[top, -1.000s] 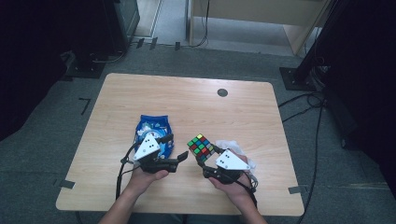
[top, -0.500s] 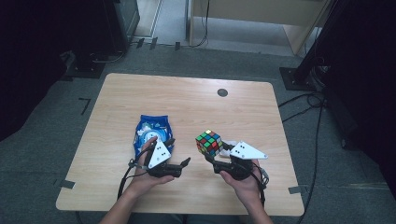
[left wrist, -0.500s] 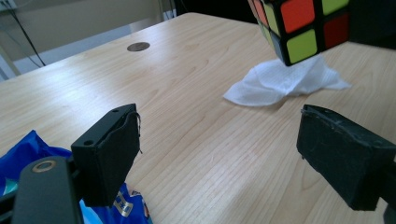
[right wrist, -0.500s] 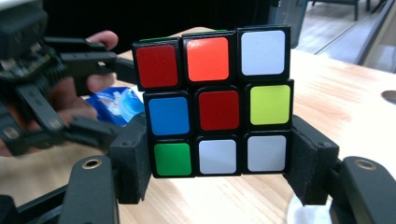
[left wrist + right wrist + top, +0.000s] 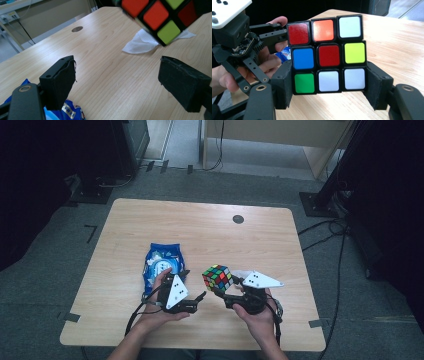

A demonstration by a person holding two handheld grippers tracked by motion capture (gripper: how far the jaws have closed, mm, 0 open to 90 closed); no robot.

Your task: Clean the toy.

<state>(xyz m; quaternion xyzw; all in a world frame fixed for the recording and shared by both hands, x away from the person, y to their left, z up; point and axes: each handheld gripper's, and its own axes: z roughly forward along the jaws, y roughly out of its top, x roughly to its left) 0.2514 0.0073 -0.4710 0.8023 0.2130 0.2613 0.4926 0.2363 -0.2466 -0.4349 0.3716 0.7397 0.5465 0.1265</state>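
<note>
Over the wooden bench, right gripper fingers grasp the puzzle cube; at its 9 o'clock, left gripper fingers are released.

High view looks steeply down on the whole desk from afar; both gripper views sit low and close, sharing the cube.

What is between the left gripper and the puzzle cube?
Nothing: in the high view, only bare table shows between the left gripper and the puzzle cube, which the right gripper holds.
</note>
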